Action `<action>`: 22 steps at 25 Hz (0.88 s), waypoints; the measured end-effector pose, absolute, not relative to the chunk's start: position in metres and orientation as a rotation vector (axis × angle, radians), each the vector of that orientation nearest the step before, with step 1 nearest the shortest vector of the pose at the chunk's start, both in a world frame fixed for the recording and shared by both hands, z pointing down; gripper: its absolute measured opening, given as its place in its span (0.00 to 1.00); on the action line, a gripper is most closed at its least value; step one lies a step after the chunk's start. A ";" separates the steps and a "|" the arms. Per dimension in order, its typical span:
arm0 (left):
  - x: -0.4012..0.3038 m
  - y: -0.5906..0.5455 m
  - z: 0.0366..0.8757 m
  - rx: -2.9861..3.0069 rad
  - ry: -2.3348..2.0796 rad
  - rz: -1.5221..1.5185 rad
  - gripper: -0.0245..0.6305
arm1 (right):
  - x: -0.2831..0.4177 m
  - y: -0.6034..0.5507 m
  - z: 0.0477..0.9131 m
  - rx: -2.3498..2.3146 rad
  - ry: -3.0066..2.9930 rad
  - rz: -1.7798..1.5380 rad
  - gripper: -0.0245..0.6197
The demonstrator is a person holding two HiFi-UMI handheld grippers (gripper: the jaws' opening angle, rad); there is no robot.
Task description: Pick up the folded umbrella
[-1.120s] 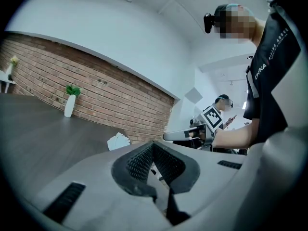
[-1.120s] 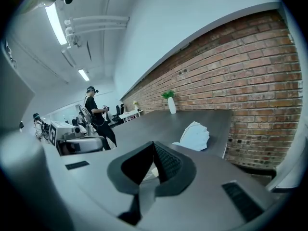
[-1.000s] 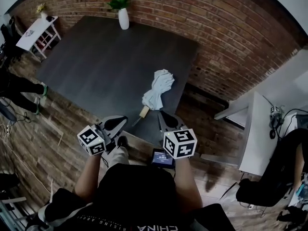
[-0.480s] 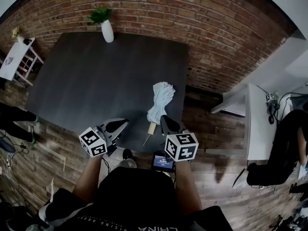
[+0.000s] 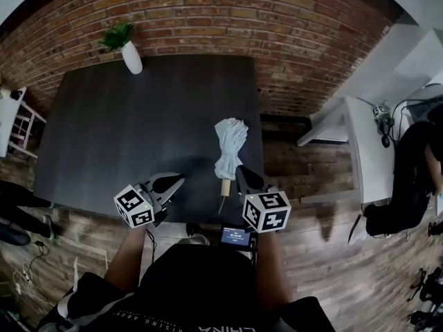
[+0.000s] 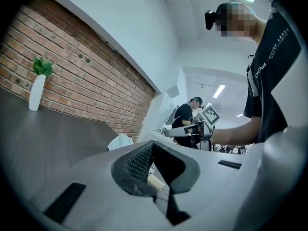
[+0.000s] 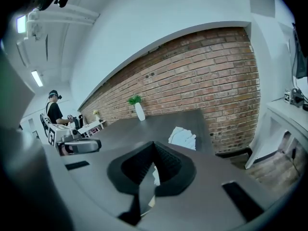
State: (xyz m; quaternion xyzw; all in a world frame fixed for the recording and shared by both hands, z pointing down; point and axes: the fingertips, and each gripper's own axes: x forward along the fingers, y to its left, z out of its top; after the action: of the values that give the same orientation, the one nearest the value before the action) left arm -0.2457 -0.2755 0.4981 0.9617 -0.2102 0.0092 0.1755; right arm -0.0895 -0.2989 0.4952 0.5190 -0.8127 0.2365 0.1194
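Folded umbrella (image 7: 183, 137), its handle end behind the right tongs (image 7: 154, 147).

Dark tabletop (image 5: 124, 137) carrying a pale folded umbrella (image 5: 228, 147) lying near its right edge, and a white vase (image 5: 131, 57) of greenery upright at the far-left corner.

Desk (image 5: 124, 137): dark, matt, smooth. Folded umbrella (image 5: 229, 144): pale crumpled cloth; handle (image 5: 224, 187) light wood. Wall (image 5: 291, 40): rough red brick. Floor (image 5: 325, 254): worn wood planks. Vase (image 5: 131, 57): white, smooth. Side table (image 5: 363, 151): white, smooth.
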 end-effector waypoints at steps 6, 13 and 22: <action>-0.229 -0.282 0.502 2.720 -0.546 0.019 0.04 | -0.076 -0.298 0.500 1.552 -2.340 0.718 0.05; -0.194 -0.284 0.492 2.734 -0.526 0.015 0.04 | -0.054 -0.309 0.492 1.552 -2.394 0.761 0.05; -0.175 -0.292 0.486 2.736 -0.589 0.006 0.04 | -0.036 -0.318 0.494 1.510 -2.422 0.814 0.05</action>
State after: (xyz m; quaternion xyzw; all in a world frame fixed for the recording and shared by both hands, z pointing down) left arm -0.1751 -0.2924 0.4857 0.9632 -0.2075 0.0023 0.1707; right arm -0.0355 -0.3177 0.4941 0.5068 -0.8131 0.2731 0.0867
